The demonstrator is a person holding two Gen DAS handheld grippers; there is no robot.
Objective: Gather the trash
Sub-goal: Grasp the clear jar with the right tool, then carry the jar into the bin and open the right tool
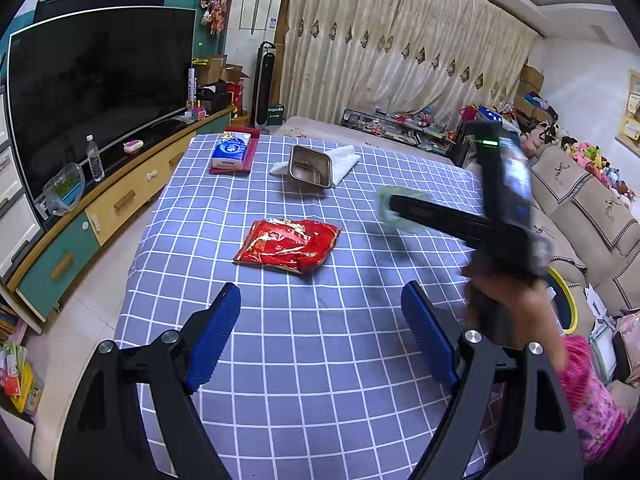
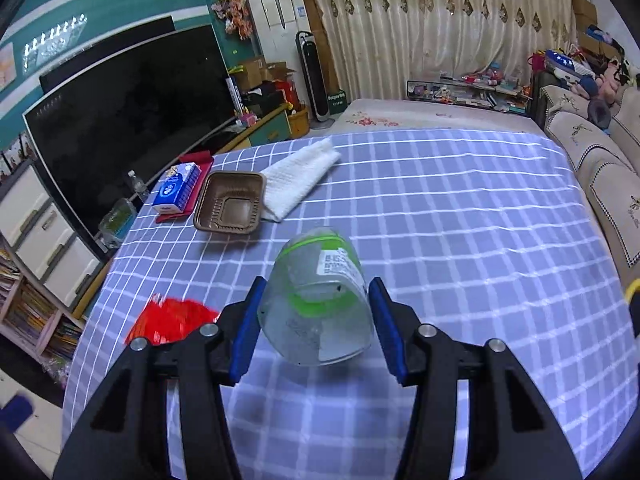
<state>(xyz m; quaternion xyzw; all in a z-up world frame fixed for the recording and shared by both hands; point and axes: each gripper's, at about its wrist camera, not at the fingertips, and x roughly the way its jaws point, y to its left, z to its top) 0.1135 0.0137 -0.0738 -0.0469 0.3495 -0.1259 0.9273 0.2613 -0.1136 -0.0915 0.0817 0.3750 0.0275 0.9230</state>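
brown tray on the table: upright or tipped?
Tipped. The brown tray stands on one edge against the white cloth, its inside facing the camera.

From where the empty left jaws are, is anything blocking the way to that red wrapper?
Nothing visible does. The left gripper stands open, with only bare checked tablecloth between it and the red wrapper. The right gripper, holding a clear plastic cup, is off to the side.

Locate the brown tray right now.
The brown tray sits at the far left of the checked table, between the tissue pack and the white cloth, overlapping the cloth's edge.
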